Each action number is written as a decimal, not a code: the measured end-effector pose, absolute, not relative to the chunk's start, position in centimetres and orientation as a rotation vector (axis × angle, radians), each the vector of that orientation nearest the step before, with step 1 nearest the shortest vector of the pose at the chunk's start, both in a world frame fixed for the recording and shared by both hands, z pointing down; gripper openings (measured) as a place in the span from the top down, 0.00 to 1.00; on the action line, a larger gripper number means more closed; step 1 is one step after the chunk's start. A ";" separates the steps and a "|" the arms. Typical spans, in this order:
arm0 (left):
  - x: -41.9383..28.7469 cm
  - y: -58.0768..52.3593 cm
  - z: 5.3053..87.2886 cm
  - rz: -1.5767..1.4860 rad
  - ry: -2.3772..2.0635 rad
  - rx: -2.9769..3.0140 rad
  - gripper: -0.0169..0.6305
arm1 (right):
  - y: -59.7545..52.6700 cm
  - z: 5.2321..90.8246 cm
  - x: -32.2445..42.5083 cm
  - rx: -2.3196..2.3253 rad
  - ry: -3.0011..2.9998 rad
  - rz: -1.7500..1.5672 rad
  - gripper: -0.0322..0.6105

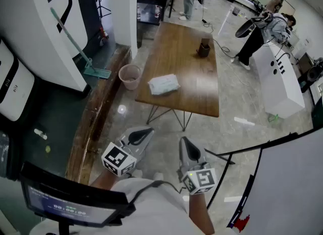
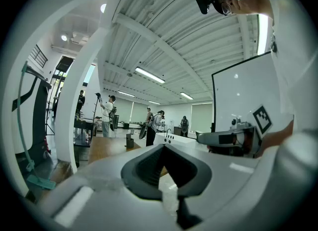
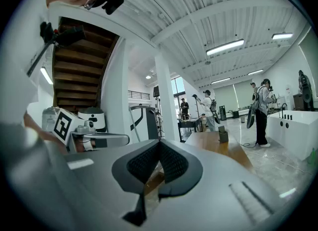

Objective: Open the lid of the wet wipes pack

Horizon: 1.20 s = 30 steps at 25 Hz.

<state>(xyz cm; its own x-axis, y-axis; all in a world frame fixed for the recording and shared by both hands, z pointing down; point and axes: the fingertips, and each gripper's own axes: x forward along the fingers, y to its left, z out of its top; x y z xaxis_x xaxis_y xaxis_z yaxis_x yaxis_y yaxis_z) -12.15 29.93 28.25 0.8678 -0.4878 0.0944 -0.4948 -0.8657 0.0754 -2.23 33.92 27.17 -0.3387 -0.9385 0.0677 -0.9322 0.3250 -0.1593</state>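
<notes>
The wet wipes pack [image 1: 163, 84], pale and soft-sided, lies flat near the left front edge of the wooden table [image 1: 184, 47]. Its lid detail is too small to make out. Both grippers hang well short of the table, close to the person's body and over the floor. My left gripper [image 1: 144, 134] is shut with nothing in it, its dark pads meeting in the left gripper view [image 2: 164, 150]. Beside it, my right gripper [image 1: 185, 145] is also shut and empty [image 3: 159, 148]. Neither gripper view shows the pack.
A dark cup [image 1: 203, 48] stands at the table's far right. A pink bin [image 1: 130, 76] sits by the table's left side, next to a mop [image 1: 75, 44]. To the right are a white counter [image 1: 276, 77], a person [image 1: 257, 32] and a whiteboard [image 1: 287, 188].
</notes>
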 end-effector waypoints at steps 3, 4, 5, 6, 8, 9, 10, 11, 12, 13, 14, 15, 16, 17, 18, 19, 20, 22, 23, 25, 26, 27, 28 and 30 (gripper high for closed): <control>-12.1 29.8 28.4 0.110 -0.765 2.944 0.96 | 33.8 27.1 -2.1 -1.785 2.522 -0.256 0.94; -12.1 29.8 28.4 0.113 -0.763 2.946 0.96 | 33.8 27.1 -2.2 -1.784 2.522 -0.254 0.94; -12.2 29.7 28.4 0.117 -0.763 2.948 0.96 | 33.8 27.1 -2.3 -1.784 2.522 -0.252 0.94; -12.2 29.7 28.4 0.120 -0.763 2.950 0.96 | 33.8 27.1 -2.4 -1.784 2.522 -0.251 0.94; -12.3 29.7 28.5 0.119 -0.762 2.954 0.96 | 34.0 27.2 -2.5 -1.783 2.521 -0.248 0.94; -12.4 29.7 28.6 0.115 -0.761 2.959 0.96 | 34.0 27.4 -2.6 -1.784 2.518 -0.248 0.94; -12.4 29.7 28.6 0.109 -0.759 2.964 0.96 | 34.0 27.7 -2.7 -1.786 2.514 -0.249 0.94; -12.5 29.7 28.7 0.103 -0.757 2.970 0.96 | 34.0 28.0 -2.8 -1.789 2.509 -0.252 0.94; -12.5 29.6 28.8 0.097 -0.754 2.972 0.96 | 33.9 28.3 -2.8 -1.794 2.503 -0.259 0.94; -12.6 29.5 28.8 0.091 -0.749 2.971 0.96 | 33.8 28.4 -2.9 -1.797 2.497 -0.272 0.94; -12.9 29.3 28.7 0.085 -0.744 2.967 0.96 | 33.7 28.4 -3.1 -1.799 2.490 -0.285 0.94; -13.4 29.0 28.5 0.079 -0.739 2.963 0.96 | 33.3 28.1 -3.5 -1.805 2.483 -0.295 0.94; -14.0 28.5 28.1 0.074 -0.733 2.960 0.96 | 32.9 27.7 -3.9 -1.817 2.476 -0.300 0.93; -14.6 28.1 27.7 0.070 -0.728 2.958 0.96 | 32.5 27.2 -4.4 -1.831 2.469 -0.301 0.93; -15.1 27.8 27.5 0.066 -0.725 2.957 0.96 | 32.2 26.9 -4.7 -1.845 2.460 -0.302 0.93; -15.5 27.7 27.4 0.062 -0.722 2.957 0.96 | 32.1 26.8 -4.9 -1.855 2.452 -0.303 0.93; -15.8 27.6 27.3 0.058 -0.721 2.958 0.96 | 32.0 26.7 -5.0 -1.862 2.444 -0.303 0.93; -16.5 27.4 27.3 0.056 -0.716 2.963 0.96 | 31.9 26.5 -5.4 -1.879 2.430 -0.296 0.93; -16.9 27.2 27.4 0.055 -0.714 2.967 0.96 | 31.8 26.4 -5.6 -1.888 2.424 -0.287 0.93; -17.5 26.7 27.5 0.056 -0.713 2.971 0.96 | 31.6 26.3 -5.9 -1.903 2.408 -0.272 0.93; -17.8 26.6 27.5 0.057 -0.712 2.973 0.96 | 31.6 26.2 -5.9 -1.910 2.398 -0.268 0.93; -18.0 26.6 27.5 0.059 -0.708 2.976 0.96 | 31.6 26.1 -5.9 -1.917 2.388 -0.266 0.93; -18.1 26.6 27.5 0.063 -0.702 2.982 0.96 | 31.7 26.0 -5.9 -1.925 2.377 -0.264 0.93; -18.3 26.5 27.5 0.071 -0.692 2.994 0.96 | 31.8 26.0 -5.6 -1.944 2.357 -0.261 0.93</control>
<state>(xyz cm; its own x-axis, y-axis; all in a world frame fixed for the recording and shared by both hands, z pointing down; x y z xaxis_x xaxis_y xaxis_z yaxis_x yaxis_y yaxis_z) -18.27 26.45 27.45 0.8978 -0.4363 0.0600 -0.4395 -0.8965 0.0556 -5.62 31.77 26.02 -0.1947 -0.9796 0.0503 -0.9668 0.1830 -0.1784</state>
